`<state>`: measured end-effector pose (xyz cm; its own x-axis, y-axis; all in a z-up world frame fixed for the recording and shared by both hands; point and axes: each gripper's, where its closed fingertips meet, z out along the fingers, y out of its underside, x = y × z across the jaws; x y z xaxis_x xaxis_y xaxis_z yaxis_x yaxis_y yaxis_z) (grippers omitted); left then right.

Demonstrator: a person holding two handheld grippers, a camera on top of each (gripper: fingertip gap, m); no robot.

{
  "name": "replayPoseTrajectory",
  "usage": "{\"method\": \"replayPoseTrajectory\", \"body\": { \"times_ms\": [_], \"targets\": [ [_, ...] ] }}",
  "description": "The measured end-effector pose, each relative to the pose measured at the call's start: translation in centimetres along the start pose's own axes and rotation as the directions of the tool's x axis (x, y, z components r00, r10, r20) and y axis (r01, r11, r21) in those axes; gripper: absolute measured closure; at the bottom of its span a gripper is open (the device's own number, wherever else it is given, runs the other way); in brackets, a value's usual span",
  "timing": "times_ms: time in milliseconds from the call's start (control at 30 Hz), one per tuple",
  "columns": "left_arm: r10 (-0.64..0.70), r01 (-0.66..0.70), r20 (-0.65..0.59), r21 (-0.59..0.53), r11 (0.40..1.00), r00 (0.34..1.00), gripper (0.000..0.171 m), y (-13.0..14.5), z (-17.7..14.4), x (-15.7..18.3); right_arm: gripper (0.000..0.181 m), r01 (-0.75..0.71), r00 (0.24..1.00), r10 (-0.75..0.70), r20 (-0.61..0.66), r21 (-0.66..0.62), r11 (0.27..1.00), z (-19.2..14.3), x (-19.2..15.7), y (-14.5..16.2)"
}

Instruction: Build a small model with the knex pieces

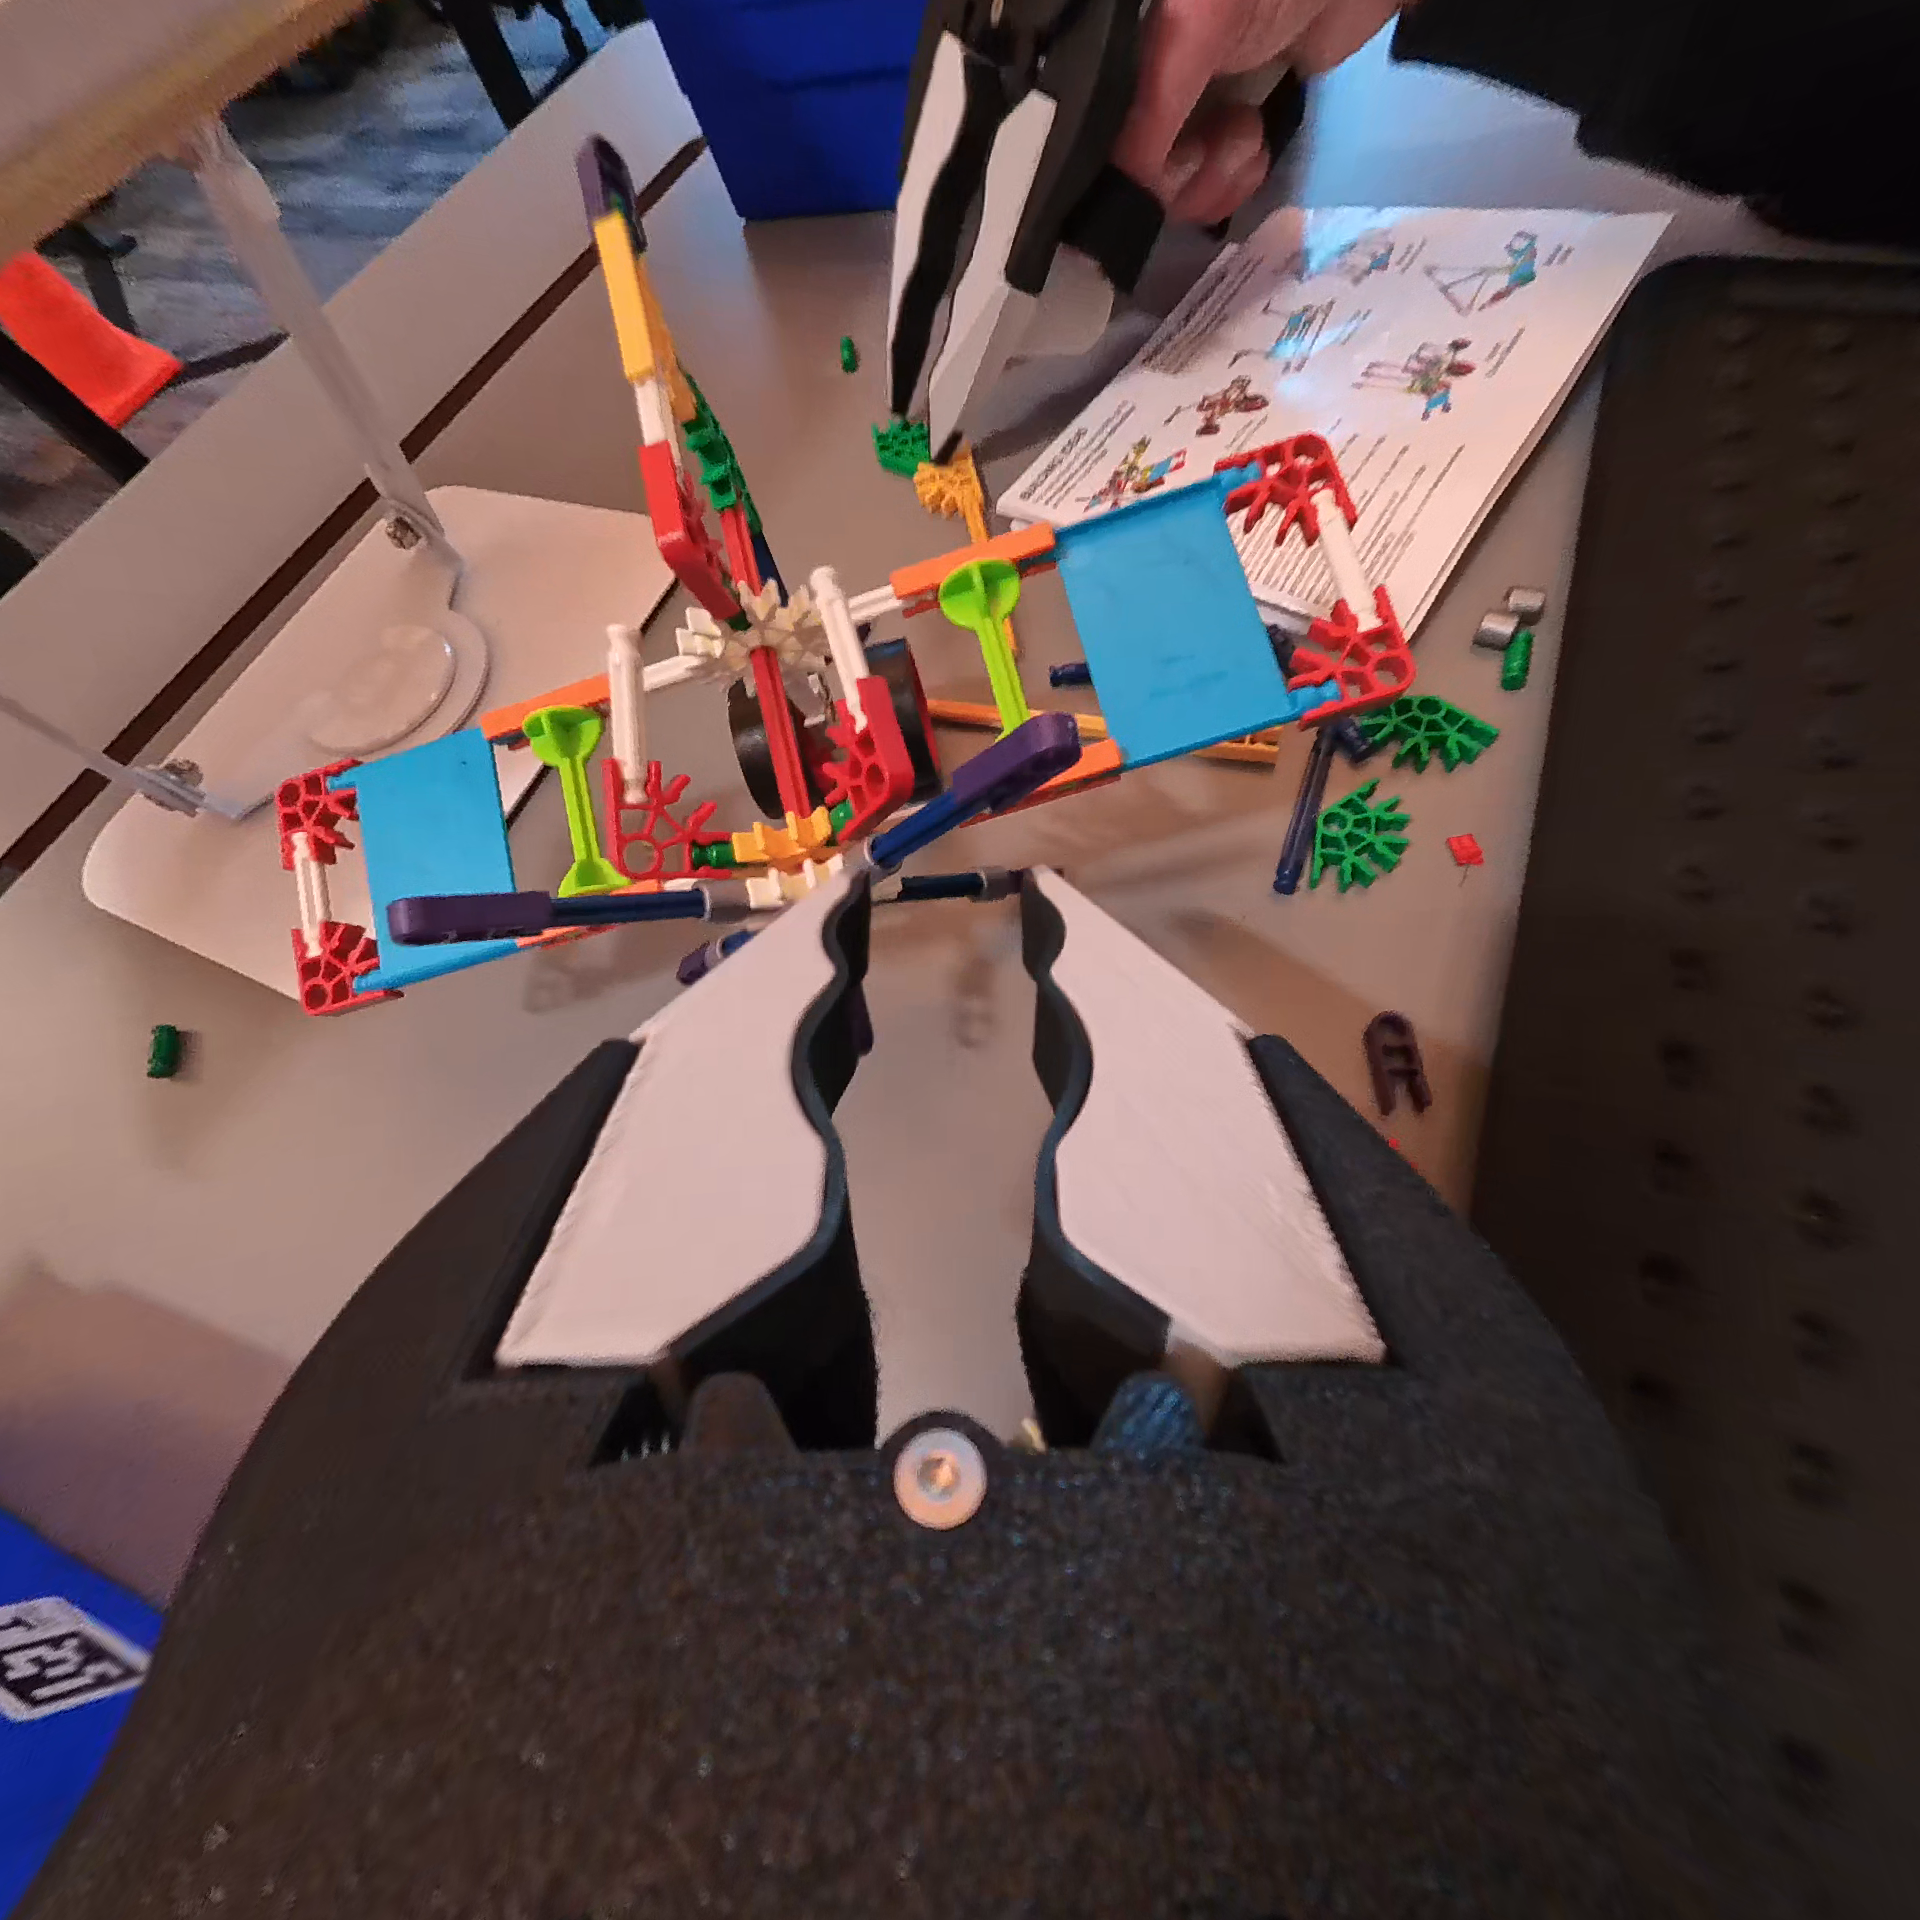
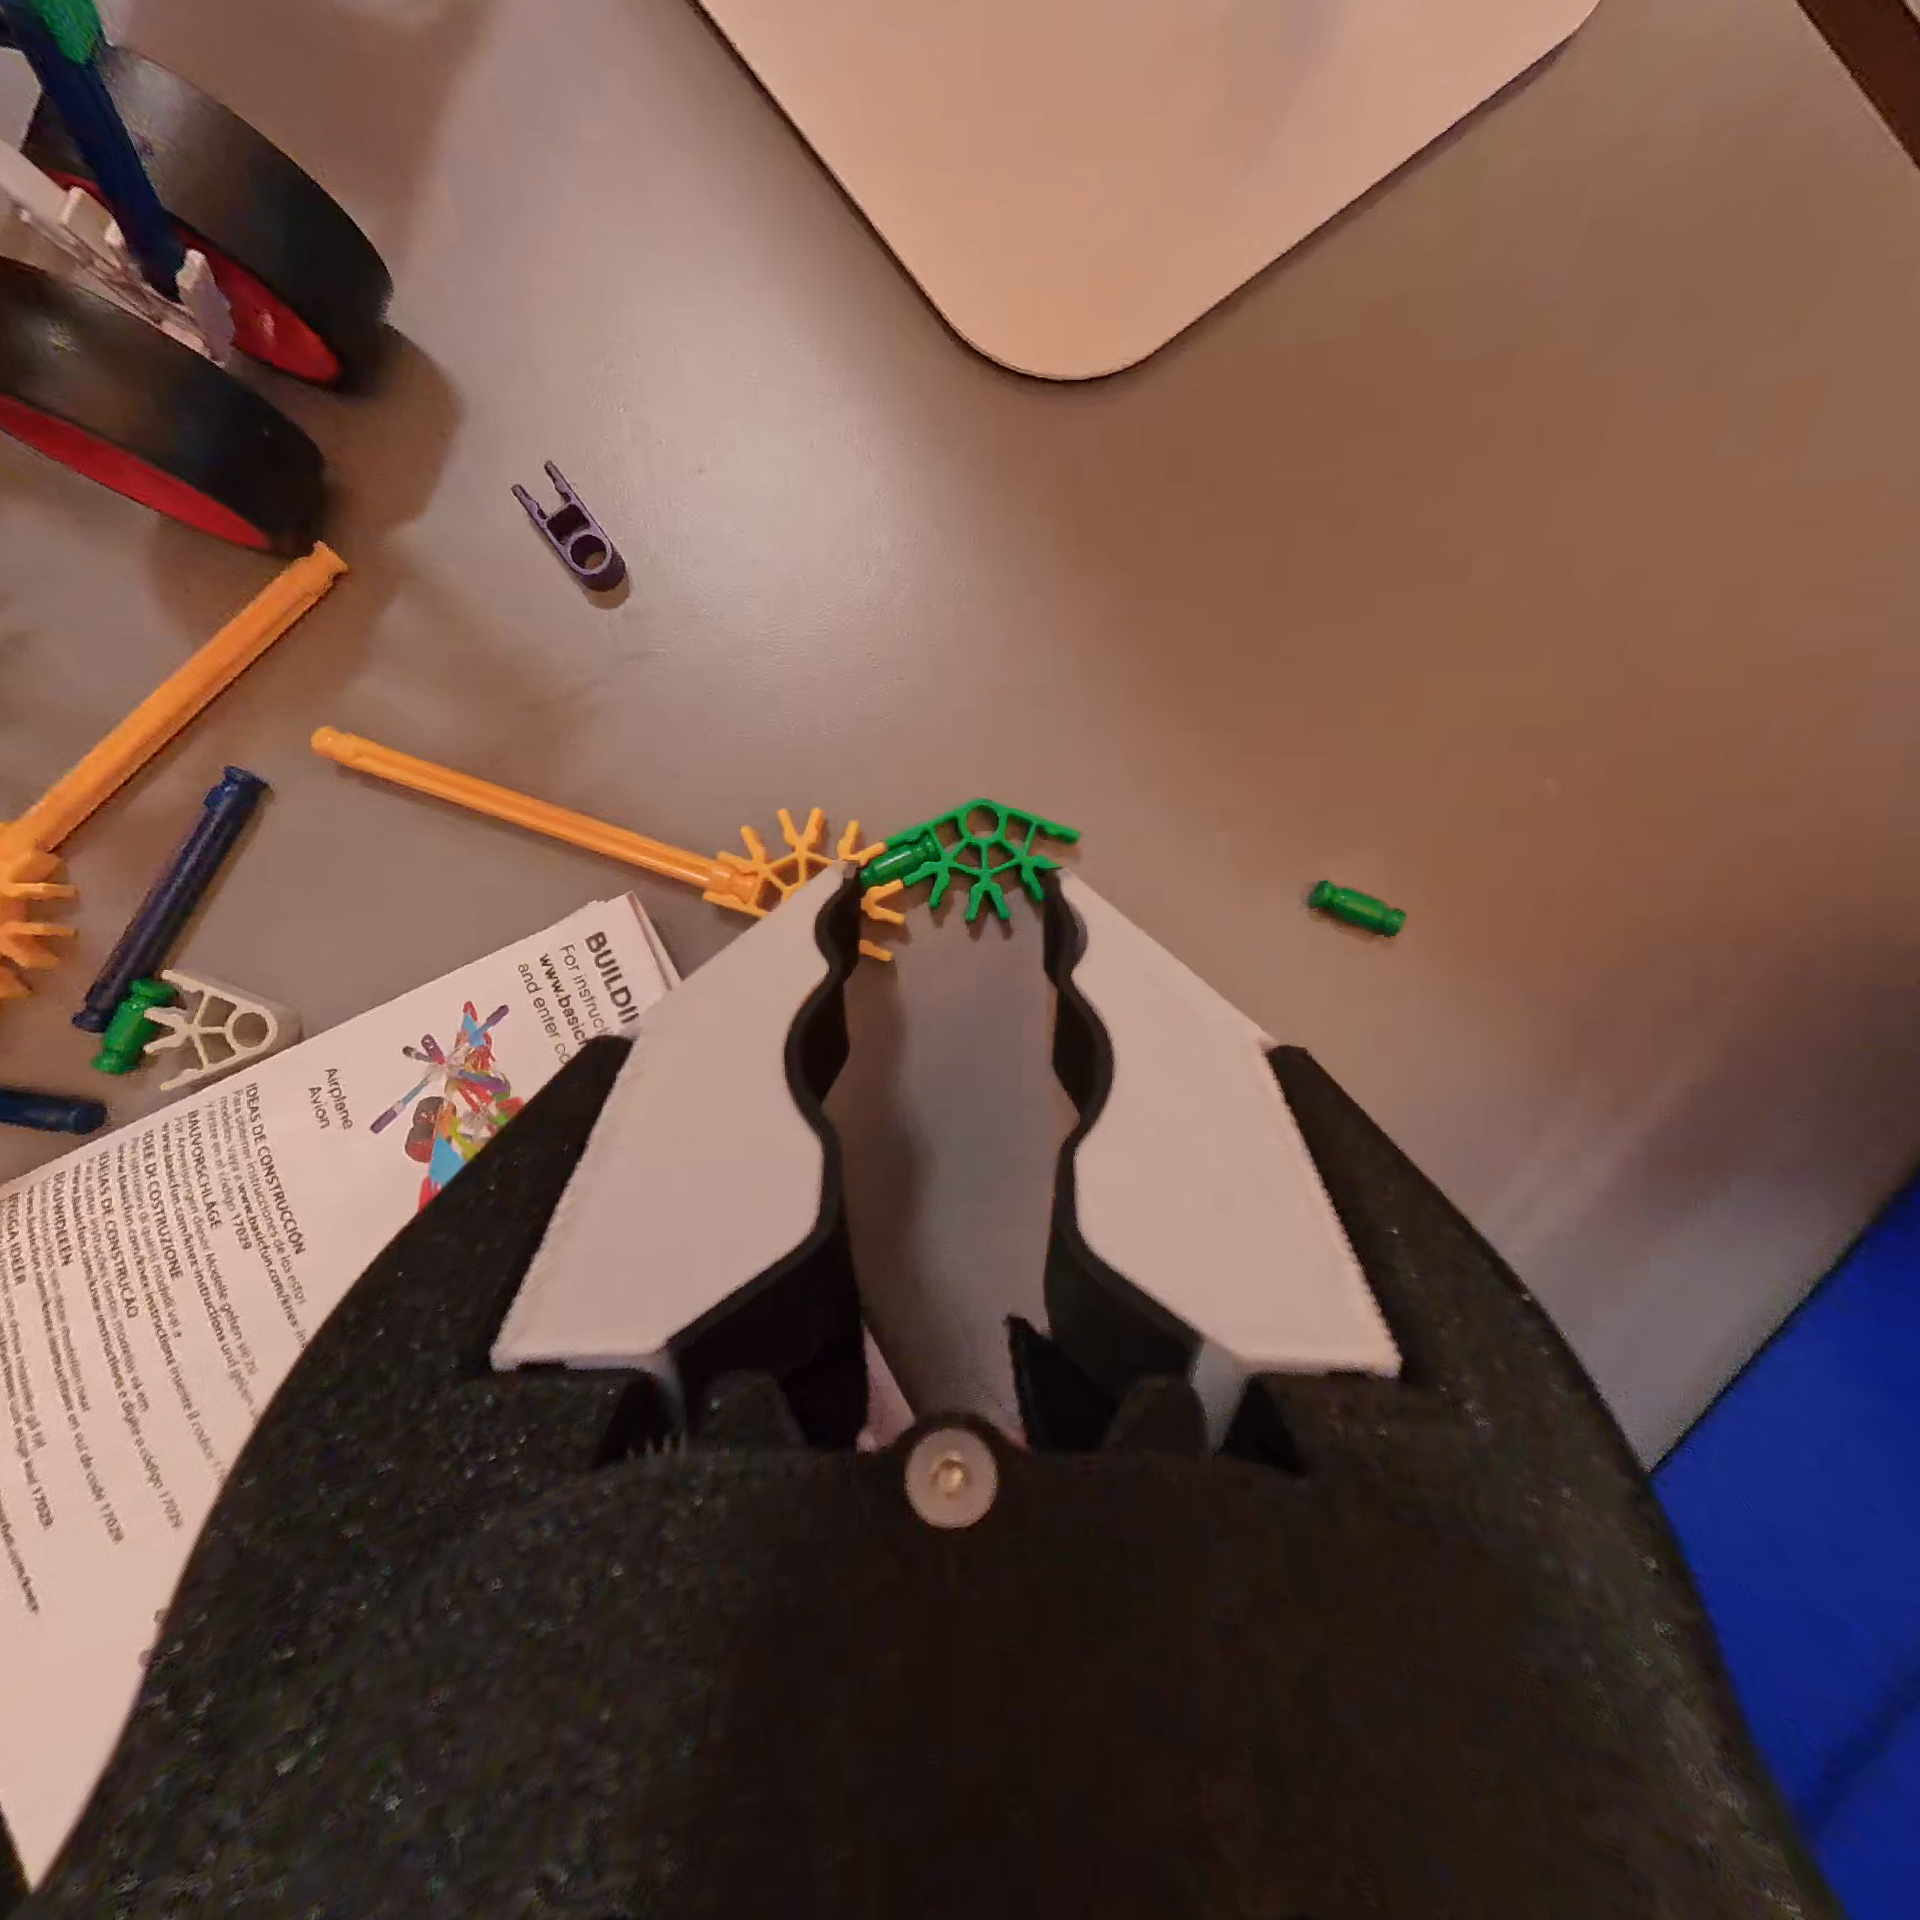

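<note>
Straddling a green fan connector (image 2: 977, 852) flat on the grey table (image 2: 1351, 623), right gripper (image 2: 951, 894) has jaws apart, tips just short of it; an orange connector (image 2: 790, 868) touches the left fingertip. Bare tabletop to the right, except a green peg (image 2: 1356, 907). Left gripper (image 1: 945, 883), jaws apart and holding nothing, sits at the near edge of the colourful rod model (image 1: 790, 707). An instruction sheet (image 1: 1455, 343) lies beyond the model.

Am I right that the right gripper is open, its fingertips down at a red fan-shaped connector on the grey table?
Not quite: the connector is green, not red, as the right wrist view shows. The right gripper is open, with its fingertips down at it on the grey table.
</note>
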<state>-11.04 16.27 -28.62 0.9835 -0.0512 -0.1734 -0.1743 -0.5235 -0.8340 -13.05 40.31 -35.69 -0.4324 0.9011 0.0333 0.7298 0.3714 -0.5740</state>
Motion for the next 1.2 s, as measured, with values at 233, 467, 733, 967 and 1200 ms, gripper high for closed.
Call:
{"method": "replayPoseTrajectory", "body": {
  "times_ms": [233, 467, 733, 967, 1200],
  "targets": [
    [0.001, -0.001, -0.002, 0.001, 1.0, 1.0, 0.143, -0.1, 0.4, 0.0, 0.155, 0.044, 0.999, -0.044, 0.001, -0.084, 0.995, -0.9, 0.0, 1.1],
    [0.002, -0.002, 0.006, 0.02, 1.0, 1.0, 0.143, -0.4, 0.1, 0.0, 0.181, 0.114, 0.993, -0.111, 0.032, -0.109, 0.988, -0.9, -0.7, 1.4],
    [0.005, -0.005, -0.005, 0.026, 1.0, 1.0, 0.143, -0.6, 0.3, 0.4, 0.181, 0.1, 0.994, -0.105, -0.025, -0.141, 0.985, -1.8, 0.4, 2.6],
    [0.012, -0.012, -0.016, 0.037, 0.999, 1.0, 0.14, -1.0, 1.1, 0.9, 0.151, 0.153, 0.988, -0.151, 0.027, -0.111, 0.982, -2.3, -0.1, 3.0],
    [0.01, -0.009, -0.022, 0.036, 0.999, 1.0, 0.14, -1.0, 1.3, 1.0, 0.146, 0.181, 0.981, -0.174, 0.081, -0.086, 0.98, -2.3, -1.1, 3.1]
  ]
}}
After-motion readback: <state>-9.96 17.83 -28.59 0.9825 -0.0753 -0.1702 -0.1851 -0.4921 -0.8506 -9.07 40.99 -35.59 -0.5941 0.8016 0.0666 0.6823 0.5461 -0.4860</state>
